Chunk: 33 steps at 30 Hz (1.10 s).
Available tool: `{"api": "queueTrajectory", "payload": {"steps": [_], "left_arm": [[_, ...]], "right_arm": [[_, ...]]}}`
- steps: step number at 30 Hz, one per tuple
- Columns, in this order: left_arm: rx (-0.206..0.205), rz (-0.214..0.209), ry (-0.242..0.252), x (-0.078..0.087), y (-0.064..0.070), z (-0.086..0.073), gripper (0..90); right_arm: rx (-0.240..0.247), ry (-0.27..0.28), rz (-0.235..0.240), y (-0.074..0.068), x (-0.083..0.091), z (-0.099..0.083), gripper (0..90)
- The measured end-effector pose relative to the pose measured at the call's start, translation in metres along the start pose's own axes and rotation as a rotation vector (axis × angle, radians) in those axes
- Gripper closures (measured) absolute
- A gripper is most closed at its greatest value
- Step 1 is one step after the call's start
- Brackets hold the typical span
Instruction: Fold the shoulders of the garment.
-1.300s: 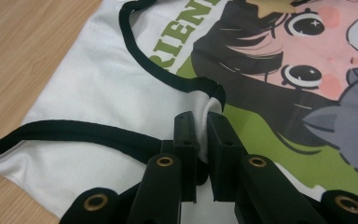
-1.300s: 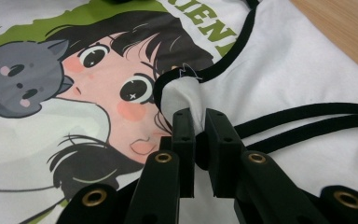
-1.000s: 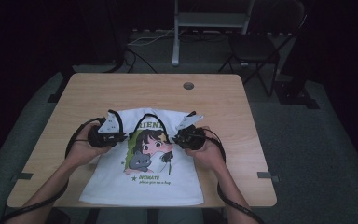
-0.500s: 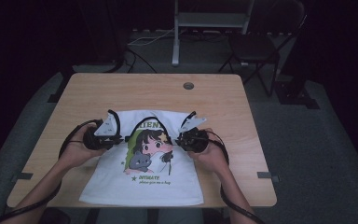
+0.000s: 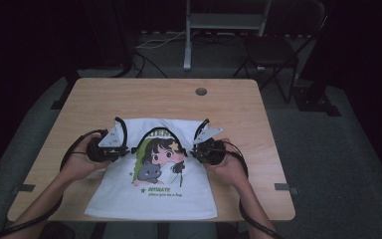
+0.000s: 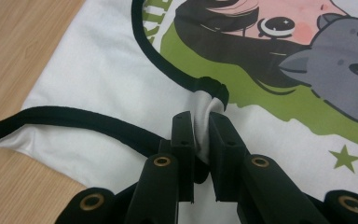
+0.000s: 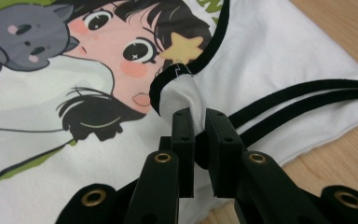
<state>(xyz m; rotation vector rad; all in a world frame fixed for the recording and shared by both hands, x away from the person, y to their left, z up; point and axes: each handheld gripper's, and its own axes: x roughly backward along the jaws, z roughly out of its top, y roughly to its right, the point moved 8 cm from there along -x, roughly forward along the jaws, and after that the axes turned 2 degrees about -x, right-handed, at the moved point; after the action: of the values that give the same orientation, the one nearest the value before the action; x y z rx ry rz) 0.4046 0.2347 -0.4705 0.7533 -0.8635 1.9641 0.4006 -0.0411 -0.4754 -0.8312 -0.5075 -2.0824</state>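
**Both sleeves pinched and drawn in**

Nearest to us, our left gripper [image 6: 200, 135] is clamped on a bunched fold of the shirt [image 5: 154, 189], white cloth squeezed between its jaws beside the black trim [image 6: 74, 119]. Our right gripper [image 7: 196, 128] grips a matching pinch of fabric next to the printed face [image 7: 121, 51], jaws narrow around it.

From the high view, the shirt lies flat on the table [image 5: 229, 104], hem toward us, collar away. The left gripper [image 5: 122, 149] and right gripper [image 5: 198, 150] sit on either side of the print.

Over the last second the grippers have shifted slightly along the shirt's sides, and the sleeve edges they carry now stand lifted and folded inward over the body. We judge the sleeve fold is underway: each side is secured, so the next step is probably laying the sleeves flat across the shirt and letting go.

Farther off, the bare tabletop runs to a small round grommet [image 5: 201, 91].
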Motion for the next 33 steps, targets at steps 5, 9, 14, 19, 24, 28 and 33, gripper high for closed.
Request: {"api": "queueTrajectory", "payload": {"steps": [5, 9, 14, 19, 24, 28, 33], "left_arm": [[0.011, 0.006, 0.017, 0.004, -0.001, 0.001, 81.1], [0.012, 0.011, 0.021, 0.005, -0.001, 0.0, 81.2], [0.016, 0.016, 0.033, 0.009, 0.0, 0.0, 81.2], [0.01, 0.018, 0.029, 0.009, 0.001, -0.003, 81.1], [0.019, 0.017, 0.03, 0.009, 0.0, -0.005, 81.1], [0.018, 0.015, 0.025, 0.009, 0.001, -0.007, 81.1], [0.023, 0.02, 0.022, 0.009, 0.0, -0.01, 81.1]], "right_arm": [[0.0, 0.006, -0.002, -0.001, 0.003, 0.0, 82.5], [0.008, 0.008, -0.005, -0.002, 0.005, 0.0, 82.4], [0.006, 0.006, -0.012, -0.003, 0.008, -0.003, 82.3], [0.006, 0.006, -0.011, -0.003, 0.008, -0.007, 82.1], [0.004, 0.008, -0.013, -0.002, 0.009, -0.008, 81.9], [0.006, 0.003, -0.008, -0.003, 0.008, -0.009, 81.8], [0.008, 0.001, -0.005, -0.006, 0.008, -0.011, 81.8]]}}
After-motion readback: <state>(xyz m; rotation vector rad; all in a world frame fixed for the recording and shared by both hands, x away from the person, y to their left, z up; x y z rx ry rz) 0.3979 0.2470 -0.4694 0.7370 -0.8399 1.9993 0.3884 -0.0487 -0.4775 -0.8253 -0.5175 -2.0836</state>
